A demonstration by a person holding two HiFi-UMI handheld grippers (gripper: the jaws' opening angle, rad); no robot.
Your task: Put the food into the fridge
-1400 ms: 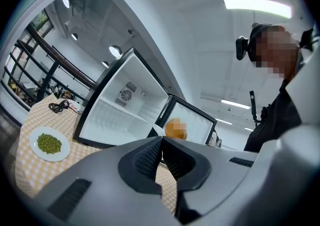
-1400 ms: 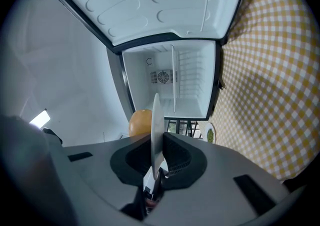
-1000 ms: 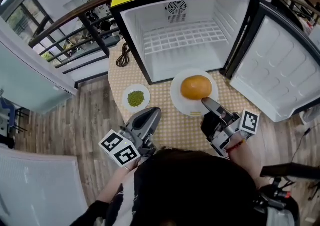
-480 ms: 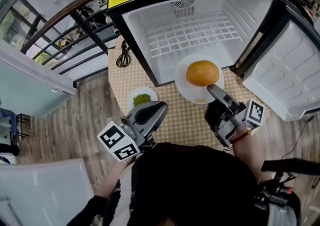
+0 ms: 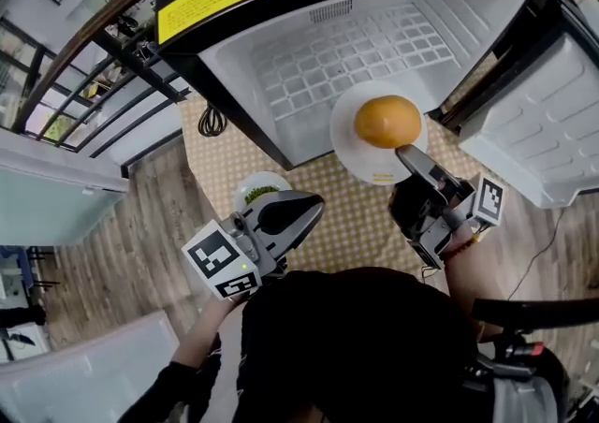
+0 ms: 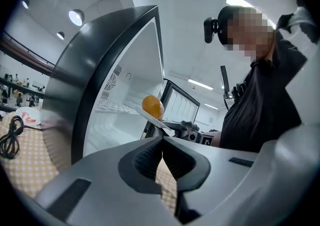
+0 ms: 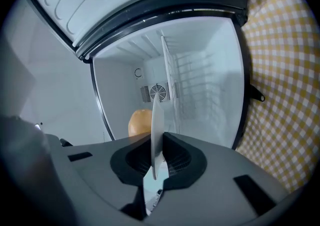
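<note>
A round orange food (image 5: 387, 122) lies on a white plate (image 5: 351, 145) held in the air just in front of the open fridge (image 5: 356, 47). My right gripper (image 5: 404, 152) is shut on the plate's near rim. In the right gripper view the plate (image 7: 157, 135) stands edge-on between the pads, with the orange food (image 7: 140, 122) on its left. My left gripper (image 5: 314, 204) hangs low at the left, shut with nothing in it. In the left gripper view its jaws (image 6: 161, 152) meet, and the orange food (image 6: 152, 106) shows beyond them.
A small plate of green peas (image 5: 257, 192) sits on the checked tablecloth (image 5: 346, 215), partly hidden by my left gripper. The fridge door (image 5: 552, 131) stands open at the right. A wire shelf (image 7: 172, 85) runs inside the fridge. A coiled cable (image 5: 212, 119) lies left of the fridge.
The right gripper has carried the plate with the orange food closer to the fridge opening. The left gripper has moved forward over the pea plate and turned.
</note>
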